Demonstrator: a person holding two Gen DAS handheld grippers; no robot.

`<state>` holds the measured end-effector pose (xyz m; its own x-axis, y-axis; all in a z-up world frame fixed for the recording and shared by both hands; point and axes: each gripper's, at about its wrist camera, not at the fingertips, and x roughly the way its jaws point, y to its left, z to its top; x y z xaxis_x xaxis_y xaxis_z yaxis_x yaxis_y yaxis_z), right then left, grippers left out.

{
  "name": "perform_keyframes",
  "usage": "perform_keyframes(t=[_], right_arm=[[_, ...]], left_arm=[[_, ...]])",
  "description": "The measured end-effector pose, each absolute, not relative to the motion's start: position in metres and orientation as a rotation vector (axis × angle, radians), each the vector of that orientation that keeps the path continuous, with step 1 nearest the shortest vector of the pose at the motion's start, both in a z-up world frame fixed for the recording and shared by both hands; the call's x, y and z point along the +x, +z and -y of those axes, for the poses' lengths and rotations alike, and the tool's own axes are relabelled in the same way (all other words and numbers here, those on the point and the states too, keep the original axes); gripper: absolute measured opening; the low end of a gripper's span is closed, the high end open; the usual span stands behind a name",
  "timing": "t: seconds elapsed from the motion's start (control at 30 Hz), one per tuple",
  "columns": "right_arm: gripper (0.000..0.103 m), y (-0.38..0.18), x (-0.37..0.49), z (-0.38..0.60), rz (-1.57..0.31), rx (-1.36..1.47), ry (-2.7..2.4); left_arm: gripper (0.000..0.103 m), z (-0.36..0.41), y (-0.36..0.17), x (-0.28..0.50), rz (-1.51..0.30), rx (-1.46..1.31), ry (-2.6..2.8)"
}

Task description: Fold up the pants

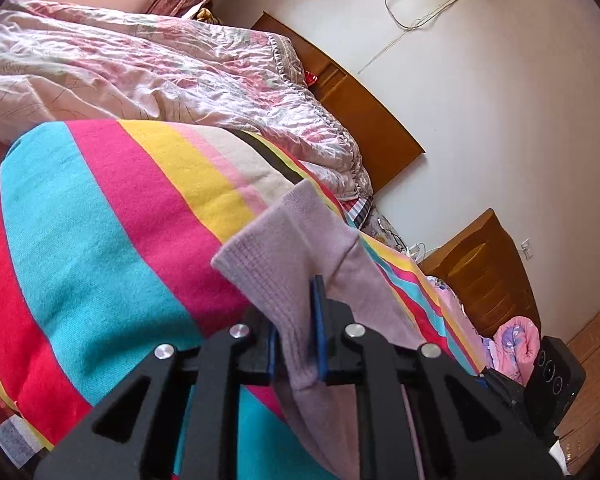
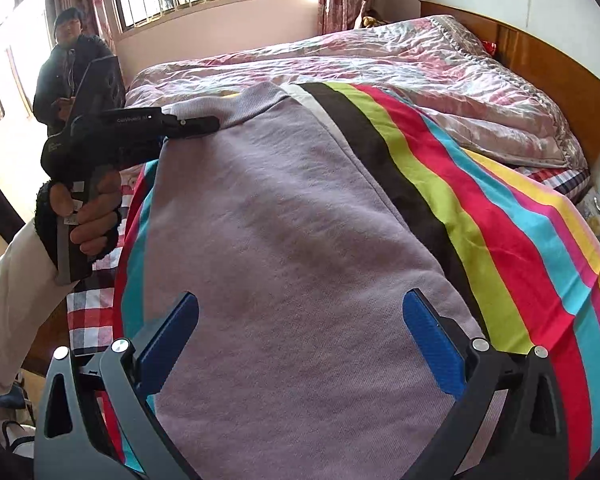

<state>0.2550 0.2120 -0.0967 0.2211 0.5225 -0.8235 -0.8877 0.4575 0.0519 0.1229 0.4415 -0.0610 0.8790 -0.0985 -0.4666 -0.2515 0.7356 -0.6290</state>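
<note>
The lilac knit pants (image 2: 292, 232) lie spread on a striped blanket (image 2: 520, 248) on the bed. My left gripper (image 1: 296, 320) is shut on the ribbed end of the pants (image 1: 284, 248) and holds it lifted. In the right wrist view the left gripper (image 2: 214, 123) pinches the far left corner of the pants. My right gripper (image 2: 300, 316) is open wide, its blue pads (image 2: 432, 344) hovering just above the near part of the pants, holding nothing.
A pink floral quilt (image 2: 380, 64) lies bunched along the far side of the bed by the wooden headboard (image 2: 560, 68). A person (image 2: 76, 64) stands by the window at the left. A wooden nightstand (image 1: 484, 268) and a black speaker (image 1: 552, 376) stand beside the bed.
</note>
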Motion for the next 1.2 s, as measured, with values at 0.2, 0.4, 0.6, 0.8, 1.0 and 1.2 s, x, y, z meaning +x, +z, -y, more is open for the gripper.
perform_keyframes(t=[0.2, 0.4, 0.6, 0.8, 1.0, 1.2], right_arm=[[0.098, -0.086, 0.267, -0.195, -0.874, -0.382, 1.025], [0.099, -0.109, 0.262, -0.207, -0.912, -0.519, 0.982], [0.099, -0.114, 0.237, -0.221, -0.926, -0.546, 0.985], [0.099, -0.094, 0.213, -0.213, -0.882, -0.471, 0.911], [0.098, -0.101, 0.195, -0.195, -0.945, -0.470, 0.912], [0.099, -0.037, 0.188, -0.037, -0.808, -0.123, 0.828]], left_arm=[[0.013, -0.425, -0.030, 0.120, -0.486, -0.643, 0.093], [0.013, -0.412, -0.017, 0.122, -0.499, -0.592, 0.110], [0.013, -0.401, 0.000, 0.123, -0.491, -0.552, 0.114], [0.013, -0.376, 0.019, 0.131, -0.511, -0.454, 0.148], [0.012, -0.347, 0.036, 0.131, -0.509, -0.405, 0.156], [0.011, -0.253, 0.080, 0.123, -0.443, -0.229, 0.061]])
